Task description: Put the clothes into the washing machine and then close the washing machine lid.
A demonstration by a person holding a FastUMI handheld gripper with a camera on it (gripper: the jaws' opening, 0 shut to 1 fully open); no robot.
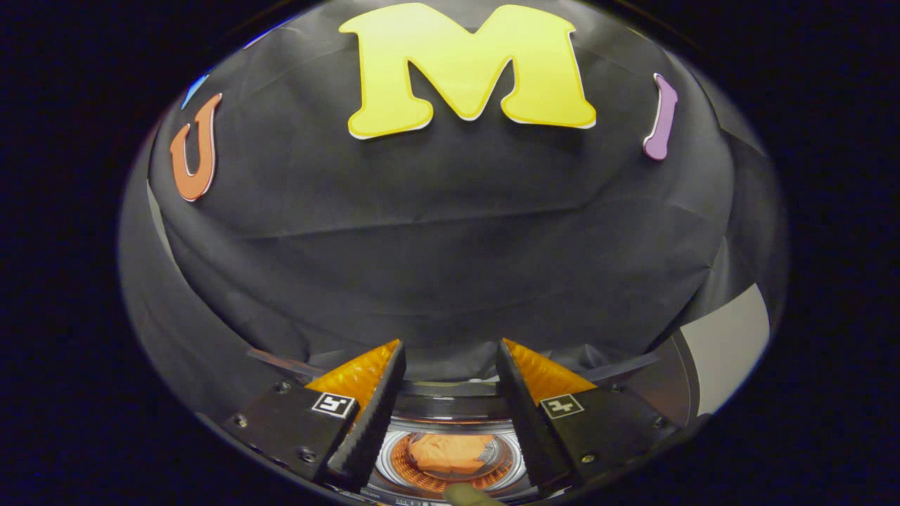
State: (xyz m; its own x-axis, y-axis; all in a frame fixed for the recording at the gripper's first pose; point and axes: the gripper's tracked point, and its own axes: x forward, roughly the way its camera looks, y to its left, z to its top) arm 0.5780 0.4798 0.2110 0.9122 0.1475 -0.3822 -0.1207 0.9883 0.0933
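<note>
The tongs (450,379) stand apart and hold nothing; between their two orange-backed fingers (362,372) there is only free space. They hang above the washing machine (450,407) and look mostly toward the black booth wall (450,246) on the far side.

Low between the fingers, the round opening of the drum (387,460) is visible, with a bright rim. Inside it lies an orange cloth (450,451), crumpled, resting on the bottom of the drum. So the first part of the task seems to be done: the clothes are in the machine, at least this one piece. Whether other clothes wait outside cannot be told.

The drum is still open to the view, so the lid is judged not yet closed. The lid itself cannot be made out with certainty; a dark curved band (450,388) just beyond the opening may be its edge. What is left is probably to find the lid and bring it down over the opening.
</note>
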